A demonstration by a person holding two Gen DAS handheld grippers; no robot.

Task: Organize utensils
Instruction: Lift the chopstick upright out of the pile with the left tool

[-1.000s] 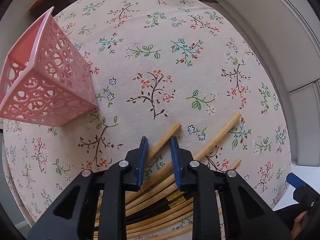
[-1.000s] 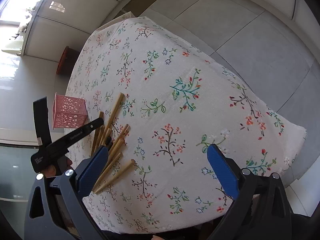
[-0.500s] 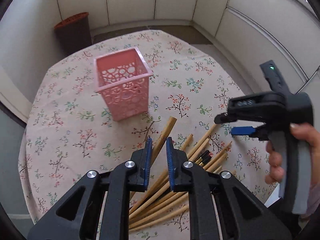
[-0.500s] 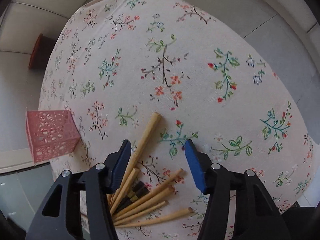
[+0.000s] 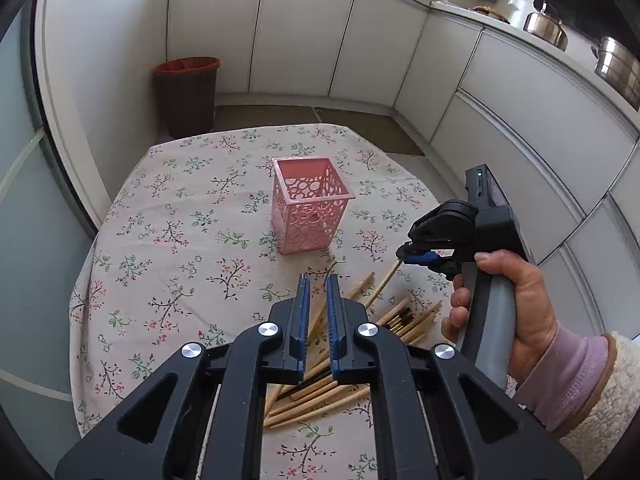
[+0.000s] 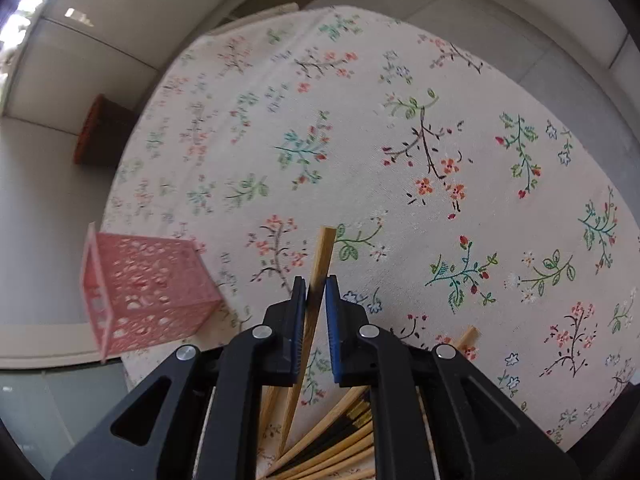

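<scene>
While L gripper [image 5: 316,308] hangs near-closed, empty, R gripper [image 6: 316,304] pinches chopstick [image 6: 322,256].

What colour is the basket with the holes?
Pink basket, clearest in the left wrist view.

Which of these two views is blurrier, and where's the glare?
Right wrist view: the pink basket and far tablecloth are smeared, with window glare top left. Left wrist view: sharp, the basket crisp, cabinets bowed by the fisheye.

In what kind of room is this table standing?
Most likely a home kitchen: white cabinets line the walls, steel pots sit on the counter, and a brown bin stands in the corner.
</scene>
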